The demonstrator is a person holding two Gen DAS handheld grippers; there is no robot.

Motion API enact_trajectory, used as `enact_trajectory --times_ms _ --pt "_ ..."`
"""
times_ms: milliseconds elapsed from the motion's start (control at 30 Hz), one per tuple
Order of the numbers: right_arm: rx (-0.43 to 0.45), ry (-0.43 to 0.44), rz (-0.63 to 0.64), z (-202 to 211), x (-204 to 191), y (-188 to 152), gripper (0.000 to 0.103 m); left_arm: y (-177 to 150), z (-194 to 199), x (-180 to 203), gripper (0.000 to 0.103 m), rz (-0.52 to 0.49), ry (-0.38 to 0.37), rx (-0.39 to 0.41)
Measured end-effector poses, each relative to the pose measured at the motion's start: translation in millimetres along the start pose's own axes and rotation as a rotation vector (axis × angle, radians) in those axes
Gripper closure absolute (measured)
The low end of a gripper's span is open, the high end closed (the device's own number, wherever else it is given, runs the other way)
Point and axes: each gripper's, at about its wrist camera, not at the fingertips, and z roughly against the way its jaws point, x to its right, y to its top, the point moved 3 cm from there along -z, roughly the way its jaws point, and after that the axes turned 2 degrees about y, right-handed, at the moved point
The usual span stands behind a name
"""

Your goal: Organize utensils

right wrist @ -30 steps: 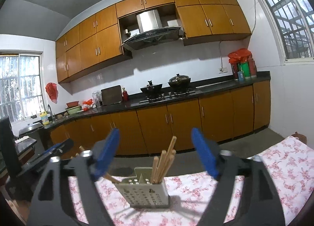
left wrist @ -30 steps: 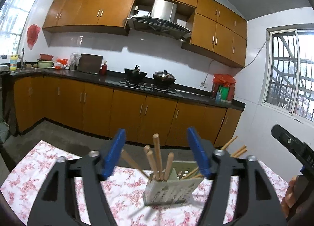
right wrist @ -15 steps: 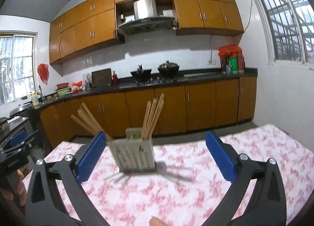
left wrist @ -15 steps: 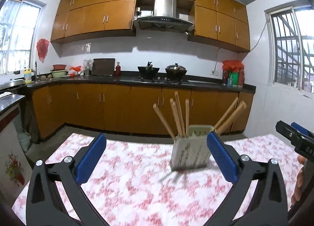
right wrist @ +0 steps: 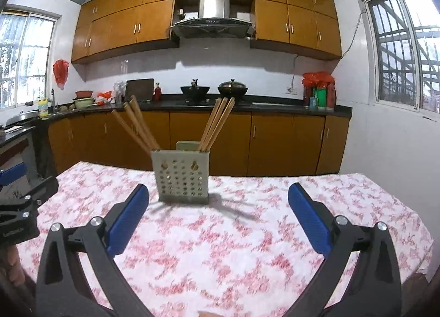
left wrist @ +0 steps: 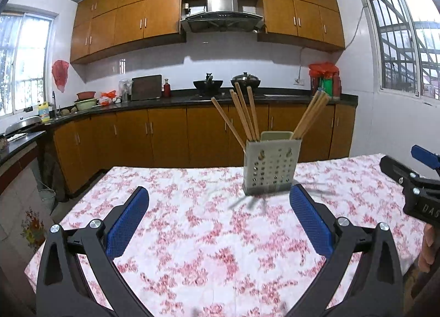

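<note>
All the chopsticks [left wrist: 243, 119] stand in the utensil holder [left wrist: 271, 167] (two leaning bunches), so little seems left. Near the holder, the left gripper [left wrist: 218, 216] and right gripper [right wrist: 218, 213] gape apart, empty.

At the right edge of the left wrist view, pale raised letters "DAS" are seen on the black body of the right gripper [left wrist: 425, 176]; the word is cut off by the frame. At the left edge of the right wrist view, small lettering is seen on the left gripper [right wrist: 16, 230], too blurred to be read.
</note>
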Motion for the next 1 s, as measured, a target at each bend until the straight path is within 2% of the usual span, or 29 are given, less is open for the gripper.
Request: enact_trajectory --times_ms 133,233,367,567,1000 --pt "-0.045 0.010 -0.020 4.8 -3.3 -19.0 0.004 -14.4 1.1 0.5 0.002 0.021 -0.025 -0.061" --pt "-0.088 0.011 -0.028 5.2 -5.2 -32.9 0.004 -25.3 0.4 -1.0 0.002 0.043 -0.006 -0.102" --pt "-0.122 0.010 -0.023 6.3 -8.0 -47.2 0.004 -33.9 6.7 1.8 0.002 0.028 0.008 -0.098" --pt "-0.125 0.008 -0.045 8.0 -4.6 -50.6 0.004 -36.4 14.8 5.0 0.002 0.023 -0.001 -0.081" --pt "-0.145 0.010 -0.056 6.5 -3.7 -56.6 0.004 -45.7 12.9 5.7 0.002 0.043 -0.012 -0.125"
